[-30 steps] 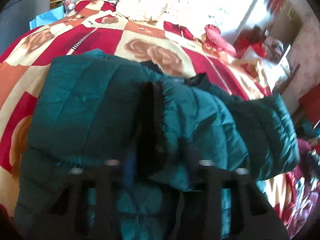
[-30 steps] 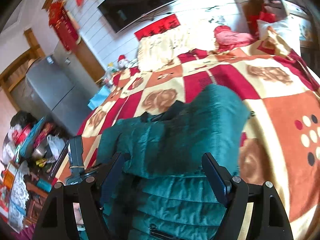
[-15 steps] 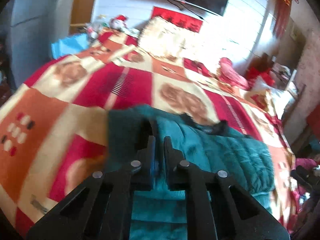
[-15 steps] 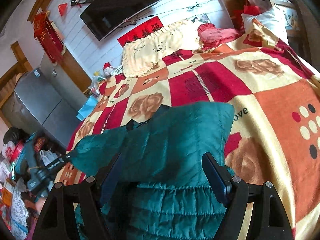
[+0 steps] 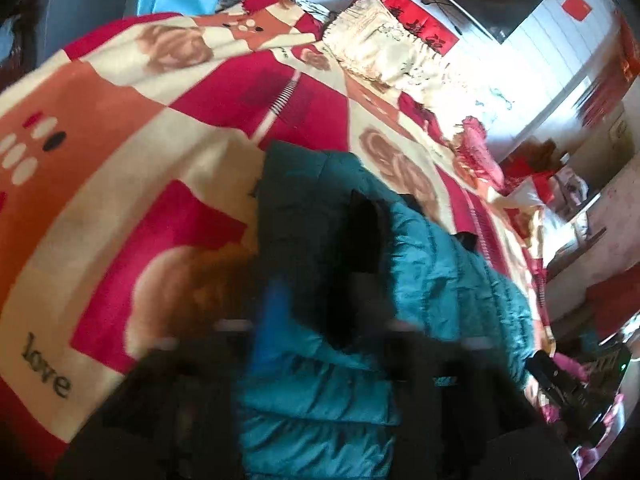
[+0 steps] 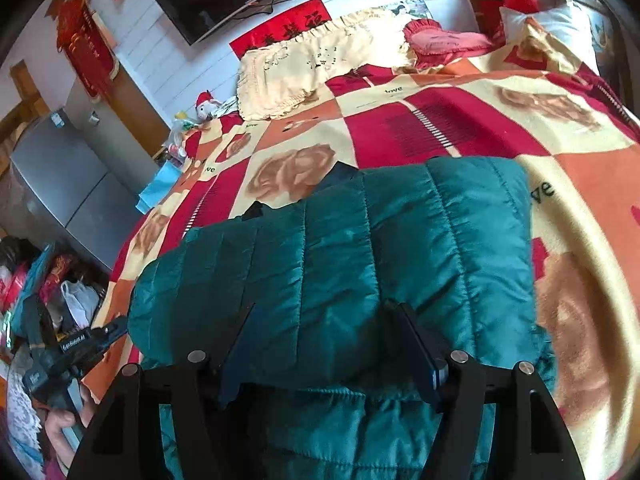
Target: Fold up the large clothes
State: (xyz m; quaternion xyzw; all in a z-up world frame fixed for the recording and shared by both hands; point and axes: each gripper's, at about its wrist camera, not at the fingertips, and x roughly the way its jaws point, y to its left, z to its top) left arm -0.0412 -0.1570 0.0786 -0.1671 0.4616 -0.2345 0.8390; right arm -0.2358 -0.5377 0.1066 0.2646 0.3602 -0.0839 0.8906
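Observation:
A teal quilted puffer jacket (image 6: 360, 248) lies on the bed with its sleeves folded across the body. It also shows in the left wrist view (image 5: 440, 280), with the black collar lining at its far side. My right gripper (image 6: 326, 340) is open, its fingers resting over the near edge of the folded sleeve. My left gripper (image 5: 320, 320) is badly blurred, low over the jacket's left part, and its jaws look spread apart. The left gripper also shows from outside in the right wrist view (image 6: 76, 344), held by a hand beside the bed.
The bed carries a red, orange and cream blanket (image 6: 460, 128) with roses. A cream cushion (image 6: 320, 64) and a pink pillow (image 6: 444, 40) lie at the head. A grey fridge (image 6: 60, 184) and bags (image 6: 48, 296) stand at the left.
My left gripper held the teal sleeve shut half a second ago; now it is spread, blurred and lower over the jacket. The sleeve now lies flat across the body. My right gripper moved in closer.

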